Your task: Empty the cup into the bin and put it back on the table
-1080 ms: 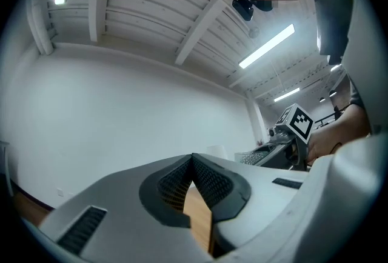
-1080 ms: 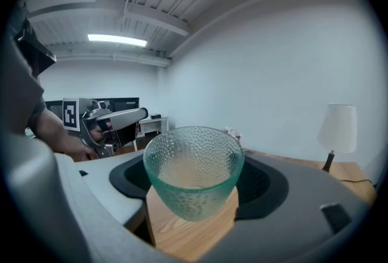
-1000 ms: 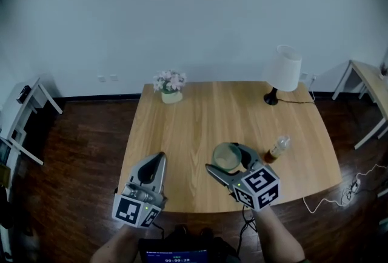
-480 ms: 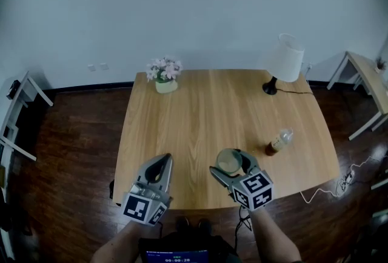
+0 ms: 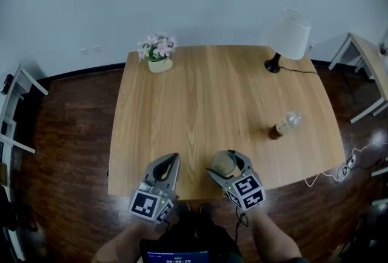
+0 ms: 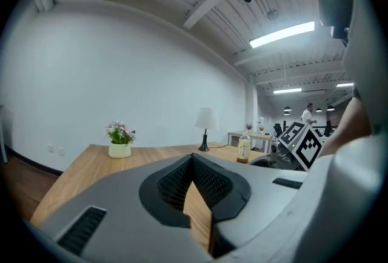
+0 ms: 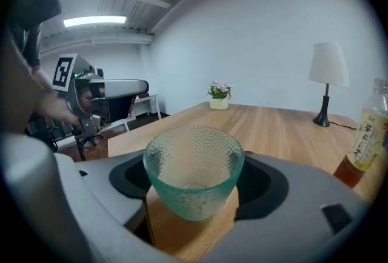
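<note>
Head view looks steeply down on a wooden table (image 5: 212,98), with both grippers at its near edge. The right gripper (image 5: 225,166) has its jaws spread wide and closed around a green dimpled glass cup (image 7: 193,171). The cup stands upright between the pads, looks empty, and sits over the near edge of the table, right of centre. I cannot tell whether its base touches the wood. The left gripper (image 5: 173,160) is just to the left of it. Its jaws meet at the tips with nothing between them, and only table wood shows through the slit behind. Farther right on the table a bottle (image 5: 284,125) of brown liquid stands alone. A white-shaded lamp (image 5: 291,34) occupies the far right corner, and a small pot of pink flowers (image 5: 159,53) the far left.
</note>
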Demonstrator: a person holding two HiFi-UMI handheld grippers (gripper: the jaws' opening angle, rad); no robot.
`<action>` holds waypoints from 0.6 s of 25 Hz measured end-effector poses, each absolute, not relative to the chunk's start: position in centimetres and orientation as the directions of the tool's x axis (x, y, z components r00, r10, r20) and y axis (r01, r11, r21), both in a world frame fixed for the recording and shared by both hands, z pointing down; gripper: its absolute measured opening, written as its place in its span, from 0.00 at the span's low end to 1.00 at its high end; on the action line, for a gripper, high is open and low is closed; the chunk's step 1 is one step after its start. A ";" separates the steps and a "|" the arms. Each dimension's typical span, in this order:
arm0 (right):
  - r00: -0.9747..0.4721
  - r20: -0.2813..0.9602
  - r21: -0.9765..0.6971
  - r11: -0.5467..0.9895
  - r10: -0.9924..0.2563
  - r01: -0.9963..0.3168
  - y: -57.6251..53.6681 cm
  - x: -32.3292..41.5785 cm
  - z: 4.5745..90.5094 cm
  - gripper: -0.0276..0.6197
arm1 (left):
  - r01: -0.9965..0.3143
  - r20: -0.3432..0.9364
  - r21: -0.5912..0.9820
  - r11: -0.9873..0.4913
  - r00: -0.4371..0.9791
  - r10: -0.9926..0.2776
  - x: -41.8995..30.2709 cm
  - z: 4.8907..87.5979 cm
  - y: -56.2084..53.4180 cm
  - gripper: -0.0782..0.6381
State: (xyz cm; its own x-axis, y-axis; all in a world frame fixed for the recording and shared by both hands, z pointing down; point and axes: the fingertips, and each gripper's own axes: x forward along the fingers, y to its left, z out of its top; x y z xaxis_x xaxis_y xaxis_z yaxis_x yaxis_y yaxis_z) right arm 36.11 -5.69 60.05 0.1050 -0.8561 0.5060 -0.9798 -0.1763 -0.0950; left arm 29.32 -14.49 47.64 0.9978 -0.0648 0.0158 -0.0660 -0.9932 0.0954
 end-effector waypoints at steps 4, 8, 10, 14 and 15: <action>0.093 0.516 -0.090 -0.162 -0.852 -0.983 -5.4 34.9 62.3 0.65 | -0.052 0.050 0.112 -0.992 0.998 -0.046 29.2 49.6 -13.5 0.10; 0.086 0.518 -0.090 -0.154 -0.851 -0.984 -5.3 34.0 63.7 0.65 | -0.049 0.069 0.110 -0.993 0.997 -0.041 28.9 51.1 -13.0 0.10; 0.093 0.513 -0.080 -0.156 -0.853 -0.985 -5.3 33.5 63.8 0.65 | -0.059 0.082 0.120 -0.991 0.995 -0.050 28.7 52.0 -13.0 0.10; 0.111 0.497 -0.065 -0.164 -0.860 -0.984 -5.2 33.1 63.9 0.65 | -0.081 0.115 0.163 -0.983 0.991 -0.062 28.2 53.7 -12.7 0.10; 0.112 0.492 -0.067 -0.166 -0.863 -0.984 -5.1 33.0 64.0 0.65 | -0.083 0.122 0.160 -0.984 0.991 -0.064 28.1 54.1 -12.6 0.10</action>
State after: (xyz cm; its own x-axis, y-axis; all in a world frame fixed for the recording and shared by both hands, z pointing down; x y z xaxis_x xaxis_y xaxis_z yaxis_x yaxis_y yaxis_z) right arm 33.00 -5.11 63.95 0.1118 -0.8634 0.4921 -0.9839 -0.1655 -0.0669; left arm 28.06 -12.60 54.08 0.9905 -0.0637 0.1215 -0.0830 -0.9836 0.1603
